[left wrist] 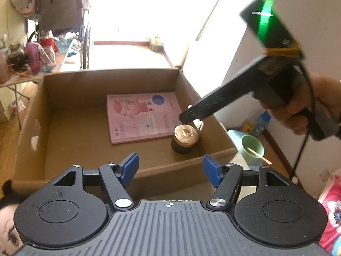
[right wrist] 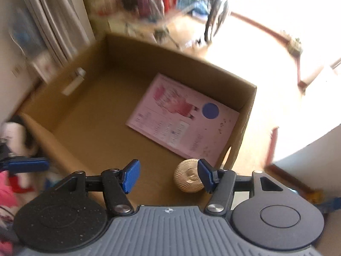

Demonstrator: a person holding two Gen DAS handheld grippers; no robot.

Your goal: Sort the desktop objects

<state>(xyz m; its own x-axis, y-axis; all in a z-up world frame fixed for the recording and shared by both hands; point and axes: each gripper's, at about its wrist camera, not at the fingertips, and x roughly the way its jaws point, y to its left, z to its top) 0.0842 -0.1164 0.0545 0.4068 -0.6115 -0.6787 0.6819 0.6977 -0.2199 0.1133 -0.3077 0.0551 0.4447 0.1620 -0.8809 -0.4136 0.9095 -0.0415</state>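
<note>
1. The small jar [left wrist: 185, 138] with the ribbed, straw-coloured lid looks light and rigid. If you lift it again, take it by the dark body below the lid; that lid may only sit loose, and its ridged top gives the pads little to bite on.
2. The pink booklet [left wrist: 143, 117] judges as thin, light and bendy. Lying flat, it offers only an edge, so slide 1 pad under a corner.
3. Both things sit inside the cardboard box [left wrist: 110, 75]: the booklet flat on the floor of it, the jar upright just beside the booklet's near corner, close to the box wall.
4. Your left claw [left wrist: 169, 168] stands parted with nothing between its blue pads, above the box's near wall.
5. Your right claw [right wrist: 168, 176] is also spread and holds nothing; the jar shows below, partly behind 1 pad, untouched.
6. A mint-green cup [left wrist: 251, 148] with a stick in it waits outside the box.
</note>
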